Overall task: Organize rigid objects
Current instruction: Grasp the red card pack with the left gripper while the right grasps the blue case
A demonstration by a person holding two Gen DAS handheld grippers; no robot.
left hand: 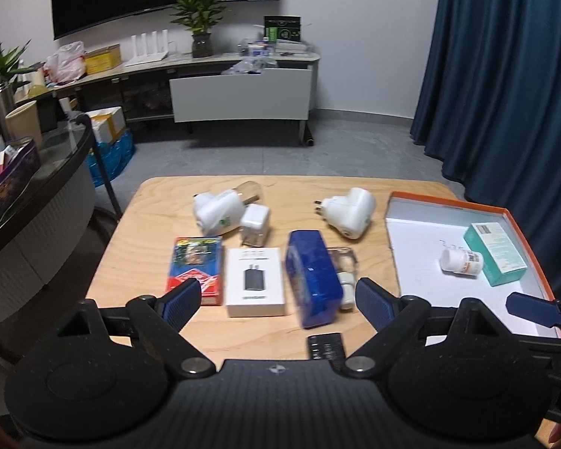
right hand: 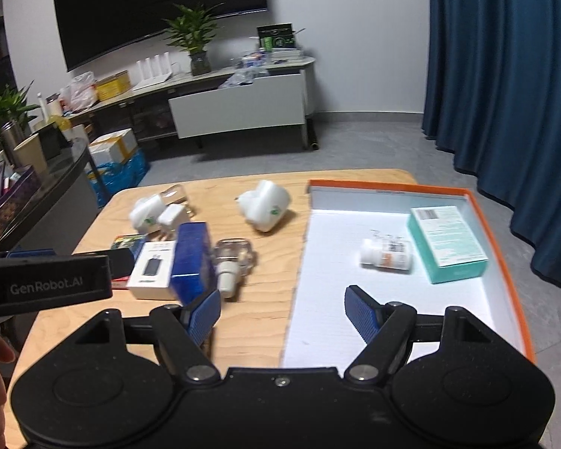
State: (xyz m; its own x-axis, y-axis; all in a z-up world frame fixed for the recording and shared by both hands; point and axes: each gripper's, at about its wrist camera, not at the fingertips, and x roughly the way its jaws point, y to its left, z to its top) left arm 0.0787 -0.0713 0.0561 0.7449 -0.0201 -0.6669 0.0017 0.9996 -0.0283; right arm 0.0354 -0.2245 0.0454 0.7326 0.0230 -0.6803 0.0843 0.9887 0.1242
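Both grippers hover over the wooden bench (left hand: 138, 232), angled down, nothing held. Left gripper (left hand: 276, 299): jaws spread wide, empty; below the gap sit the white charger box (left hand: 254, 280) and the blue box (left hand: 312, 277). Right gripper (right hand: 282, 312): jaws wide apart, empty, straddling the left edge of the orange-rimmed tray (right hand: 505, 262).

Tray is at the bench's right side. Inside it: teal box (right hand: 448, 249) against the right wall, white pill bottle (right hand: 385, 256) lying on its side just beside it.

Loose on the bench, left of the tray:
- red/blue card pack (left hand: 194, 269), touching the charger box
- two white plug-in units (left hand: 217, 211) (left hand: 349, 211), well apart
- small white adapter (left hand: 255, 224) next to the left unit
- clear bottle (right hand: 232, 262) on its side against the blue box
- black remote (left hand: 325, 350) at the near edge, partly hidden
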